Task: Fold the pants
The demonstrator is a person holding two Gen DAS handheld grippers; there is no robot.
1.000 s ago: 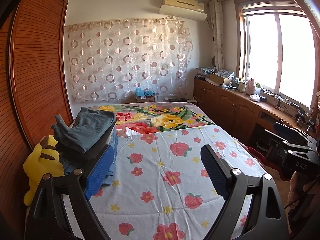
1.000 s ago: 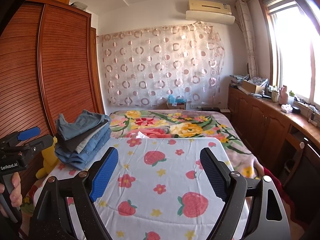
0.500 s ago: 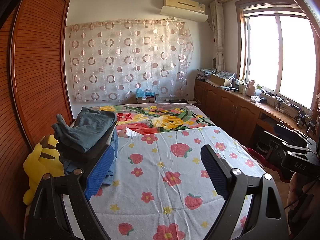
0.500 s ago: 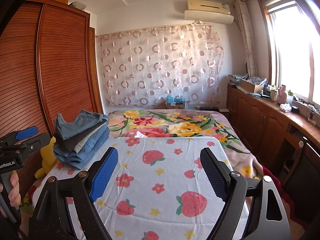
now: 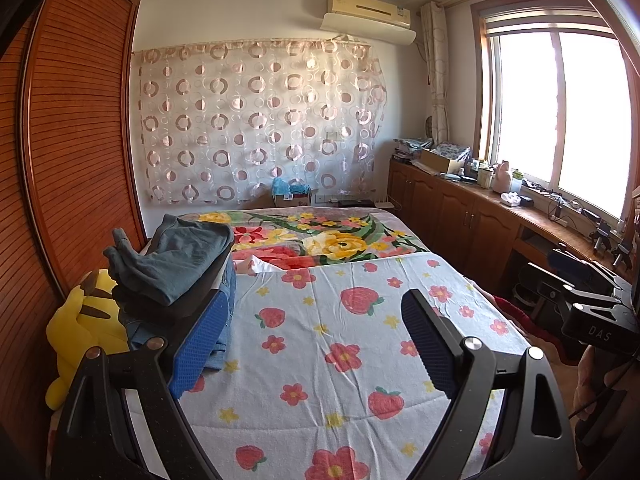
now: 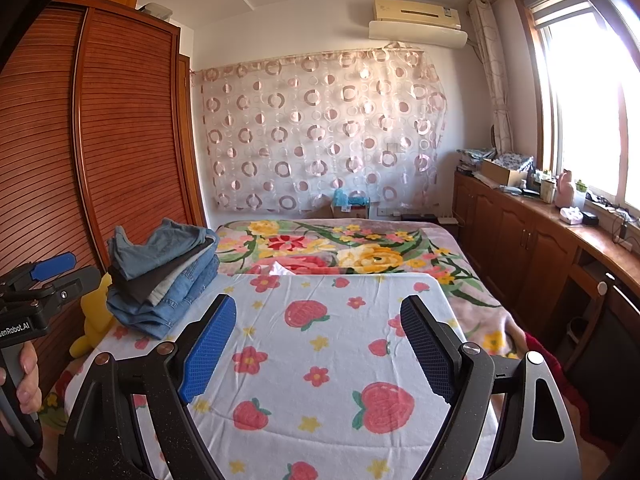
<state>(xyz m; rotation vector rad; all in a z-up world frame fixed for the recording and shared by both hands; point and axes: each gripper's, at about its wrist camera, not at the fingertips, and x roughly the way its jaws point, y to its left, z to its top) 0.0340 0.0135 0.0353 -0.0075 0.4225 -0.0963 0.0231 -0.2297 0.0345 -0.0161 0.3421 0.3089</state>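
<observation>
Strawberry sheet: spread flat directly beneath and ahead of the claw.
Floral blanket: laid over the bed beyond the sheet, further ahead of the claw.
Yellow plush toy: propped to the left of the claw, against the wardrobe.
Wooden wardrobe: seen along the left side.
Circle-patterned curtain: hung on the far wall straight ahead.
Air conditioner: mounted high above the curtain.
Wooden cabinets: ranged to the right, under the window.

"DAS" on right hand-held gripper, "enRobot.AI" on left hand-held gripper
</observation>
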